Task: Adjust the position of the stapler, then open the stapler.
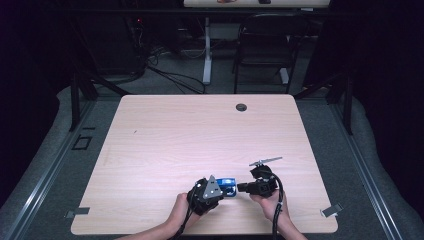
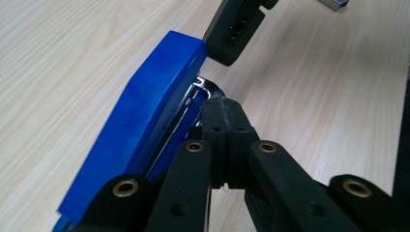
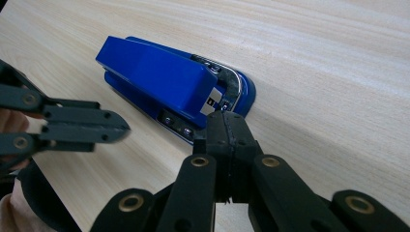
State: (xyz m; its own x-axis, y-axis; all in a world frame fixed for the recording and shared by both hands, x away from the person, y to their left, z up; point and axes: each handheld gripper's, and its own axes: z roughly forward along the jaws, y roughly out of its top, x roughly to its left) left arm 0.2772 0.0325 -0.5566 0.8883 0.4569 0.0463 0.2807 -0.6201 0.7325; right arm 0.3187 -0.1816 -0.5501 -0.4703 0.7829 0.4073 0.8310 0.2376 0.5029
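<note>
near table edge (image 1: 150,231): blue stapler (image 1: 227,187) between both closed tongs

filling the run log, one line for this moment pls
object: blue stapler on table | left claw: shut, beside stapler | right claw: shut, tips at stapler's end

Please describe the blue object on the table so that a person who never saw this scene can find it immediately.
Look at the near edge of the pale wooden table, between the two hand-held tongs. There lies a stapler. It is the table's one bright blue thing, with a shiny metal strip under its top cover.
</note>
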